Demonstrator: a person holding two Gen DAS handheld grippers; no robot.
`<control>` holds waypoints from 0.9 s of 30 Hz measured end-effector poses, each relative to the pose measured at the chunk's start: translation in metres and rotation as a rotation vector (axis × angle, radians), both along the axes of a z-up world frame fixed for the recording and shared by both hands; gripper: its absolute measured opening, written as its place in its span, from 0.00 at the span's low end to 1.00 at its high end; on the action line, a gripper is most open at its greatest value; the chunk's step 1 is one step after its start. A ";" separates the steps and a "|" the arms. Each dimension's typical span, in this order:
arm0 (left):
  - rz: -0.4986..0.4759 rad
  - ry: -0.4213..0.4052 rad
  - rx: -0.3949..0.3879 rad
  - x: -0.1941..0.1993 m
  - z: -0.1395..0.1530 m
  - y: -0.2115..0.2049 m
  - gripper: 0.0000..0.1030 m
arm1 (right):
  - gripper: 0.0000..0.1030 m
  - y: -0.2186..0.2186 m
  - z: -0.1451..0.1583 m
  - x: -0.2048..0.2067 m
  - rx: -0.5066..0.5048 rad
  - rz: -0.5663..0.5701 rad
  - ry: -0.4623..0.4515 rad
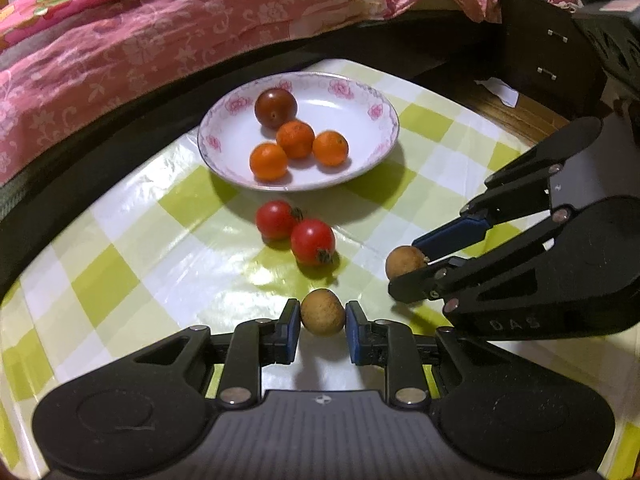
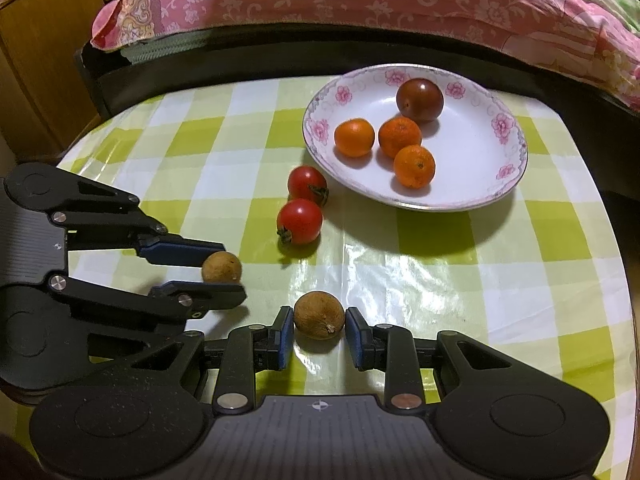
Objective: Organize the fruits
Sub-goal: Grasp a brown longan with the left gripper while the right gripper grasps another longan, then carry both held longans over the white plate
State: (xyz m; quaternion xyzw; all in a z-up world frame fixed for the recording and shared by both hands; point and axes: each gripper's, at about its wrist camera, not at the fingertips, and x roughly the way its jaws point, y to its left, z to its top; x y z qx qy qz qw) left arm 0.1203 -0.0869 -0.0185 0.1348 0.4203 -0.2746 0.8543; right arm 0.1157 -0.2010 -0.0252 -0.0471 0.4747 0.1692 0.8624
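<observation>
Two brown longans lie low over the green-checked tablecloth, one in each gripper. In the left wrist view my left gripper (image 1: 322, 320) is shut on one longan (image 1: 322, 309). To its right, my right gripper (image 1: 407, 270) is shut on the other longan (image 1: 402, 261). The right wrist view shows the same: right gripper (image 2: 319, 326) on its longan (image 2: 319, 314), left gripper (image 2: 224, 274) on its longan (image 2: 221, 266). Two red cherry tomatoes (image 1: 312, 240) (image 1: 275, 219) lie touching between the grippers and the flowered white plate (image 1: 360, 100), which holds three small oranges (image 1: 295, 139) and a dark tomato (image 1: 275, 107).
A bed with a pink floral cover (image 1: 160, 40) runs along the table's far side. A dark drawer unit (image 1: 548, 52) stands at the right in the left wrist view. A wooden cabinet (image 2: 36, 60) stands at the left in the right wrist view. The table's rounded edge (image 2: 628, 320) curves close on the right.
</observation>
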 end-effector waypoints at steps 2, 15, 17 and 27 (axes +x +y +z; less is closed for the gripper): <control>0.009 -0.001 -0.006 0.003 0.002 0.000 0.31 | 0.24 -0.002 0.002 0.001 0.003 -0.005 -0.006; 0.029 -0.049 -0.019 0.021 0.018 -0.010 0.31 | 0.24 -0.012 0.019 0.013 0.023 -0.055 -0.045; 0.032 -0.059 -0.024 0.024 0.022 -0.013 0.31 | 0.24 -0.016 0.023 0.016 0.027 -0.067 -0.054; 0.052 -0.103 -0.040 0.050 0.033 -0.025 0.31 | 0.24 -0.033 0.035 0.032 0.054 -0.128 -0.099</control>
